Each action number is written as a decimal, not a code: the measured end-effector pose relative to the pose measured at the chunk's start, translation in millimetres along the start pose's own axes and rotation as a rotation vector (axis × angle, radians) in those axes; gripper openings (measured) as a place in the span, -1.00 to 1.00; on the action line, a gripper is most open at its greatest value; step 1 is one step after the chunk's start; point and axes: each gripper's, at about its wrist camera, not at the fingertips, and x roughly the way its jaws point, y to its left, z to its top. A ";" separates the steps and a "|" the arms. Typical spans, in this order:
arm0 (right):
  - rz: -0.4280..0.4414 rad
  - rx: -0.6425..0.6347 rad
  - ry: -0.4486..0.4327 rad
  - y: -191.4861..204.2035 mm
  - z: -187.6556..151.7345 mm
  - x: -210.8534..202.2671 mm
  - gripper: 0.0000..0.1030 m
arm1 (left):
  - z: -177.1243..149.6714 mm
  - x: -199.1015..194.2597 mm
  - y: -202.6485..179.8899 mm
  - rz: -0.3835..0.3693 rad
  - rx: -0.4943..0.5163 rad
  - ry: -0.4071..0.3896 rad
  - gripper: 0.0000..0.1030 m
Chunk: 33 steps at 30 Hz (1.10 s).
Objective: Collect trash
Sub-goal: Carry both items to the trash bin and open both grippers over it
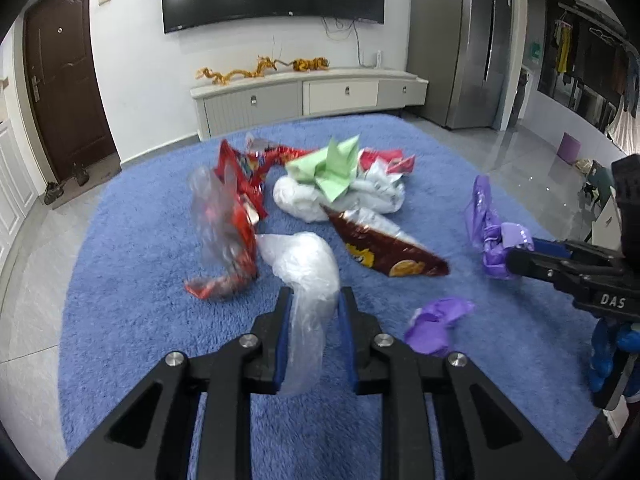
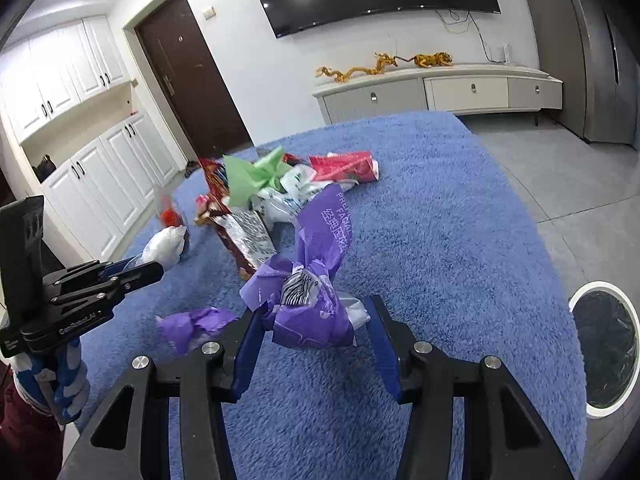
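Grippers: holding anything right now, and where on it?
Left gripper pinches the clear plastic bag at its near end. Right gripper clamps the purple wrapper at its crumpled end.

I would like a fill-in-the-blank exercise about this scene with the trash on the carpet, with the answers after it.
1. The left gripper is shut on a crumpled ____ plastic bag.
2. The right gripper holds a wrapper of ____ colour.
3. All the trash lies on a fluffy ____ carpet.
4. The bin with a white rim stands on the ____ side of the right wrist view.

Answers: clear; purple; blue; right
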 end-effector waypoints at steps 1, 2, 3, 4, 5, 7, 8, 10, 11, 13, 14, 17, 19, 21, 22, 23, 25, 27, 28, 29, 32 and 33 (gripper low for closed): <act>0.004 0.002 -0.009 0.9 0.2 -3.7 -0.08 | 1.5 -6.3 -3.1 -0.003 0.005 -0.011 -0.60; 0.010 0.005 -0.023 1.4 0.4 -9.3 -0.08 | 2.8 -10.9 -6.2 -0.004 0.011 -0.020 -0.60; 0.012 0.006 -0.030 2.2 1.1 -11.5 -0.08 | 4.2 -16.4 -10.0 -0.005 0.019 -0.029 -0.60; 0.014 0.006 -0.042 3.6 1.9 -16.6 -0.08 | 5.1 -22.4 -13.0 -0.013 0.023 -0.038 -0.60; 0.014 0.004 -0.052 4.4 2.4 -20.7 -0.08 | 5.8 -27.2 -15.2 -0.027 0.021 -0.045 -0.60; 0.016 0.005 -0.080 5.1 3.5 -32.5 -0.08 | 7.3 -37.5 -19.7 -0.069 0.011 -0.061 -0.60; 0.017 0.007 -0.093 4.9 3.9 -37.9 -0.08 | 7.5 -43.9 -21.8 -0.090 0.007 -0.071 -0.60; 0.016 0.013 -0.119 3.6 3.8 -49.2 -0.08 | 8.3 -52.8 -28.0 -0.108 0.012 -0.087 -0.60; 0.016 0.017 -0.134 2.8 3.8 -55.4 -0.08 | 8.4 -55.8 -31.4 -0.110 0.019 -0.094 -0.60; 0.016 0.021 -0.156 2.2 3.3 -65.7 -0.08 | 9.7 -63.0 -40.7 -0.108 0.040 -0.107 -0.60; 0.017 0.023 -0.163 1.7 3.2 -68.9 -0.08 | 10.3 -66.7 -45.3 -0.107 0.049 -0.112 -0.60; 0.014 0.032 -0.197 -1.1 1.2 -84.5 -0.08 | 13.9 -73.7 -55.6 -0.104 0.070 -0.123 -0.60; 0.007 0.042 -0.218 -4.8 0.2 -93.9 -0.08 | 19.3 -76.1 -64.0 -0.106 0.083 -0.131 -0.60; -0.005 0.052 -0.238 -10.0 -1.3 -102.2 -0.08 | 22.8 -77.8 -72.2 -0.108 0.095 -0.137 -0.60; -0.017 0.059 -0.249 -15.4 -1.5 -107.7 -0.08 | 25.5 -78.8 -78.4 -0.115 0.104 -0.140 -0.60; -0.028 0.065 -0.258 -19.8 -1.8 -111.9 -0.08 | 28.9 -78.8 -84.7 -0.124 0.113 -0.143 -0.60; -0.063 0.081 -0.276 -32.1 -2.7 -122.0 -0.08 | 38.1 -76.7 -104.3 -0.150 0.141 -0.145 -0.60; -0.104 0.104 -0.289 -48.6 -3.5 -131.7 -0.08 | 48.8 -70.9 -125.8 -0.176 0.172 -0.142 -0.60; -0.124 0.113 -0.292 -55.8 -3.9 -135.1 -0.08 | 55.6 -66.0 -139.6 -0.196 0.185 -0.136 -0.60; -0.157 0.124 -0.294 -67.8 -4.5 -138.8 -0.08 | 61.5 -60.9 -151.3 -0.214 0.193 -0.130 -0.60; -0.252 0.155 -0.284 -100.6 -10.5 -144.0 -0.08 | 80.9 -36.1 -193.8 -0.272 0.223 -0.099 -0.60; -0.278 0.170 -0.278 -113.5 -13.0 -145.3 -0.08 | 87.7 -25.4 -209.3 -0.286 0.236 -0.085 -0.60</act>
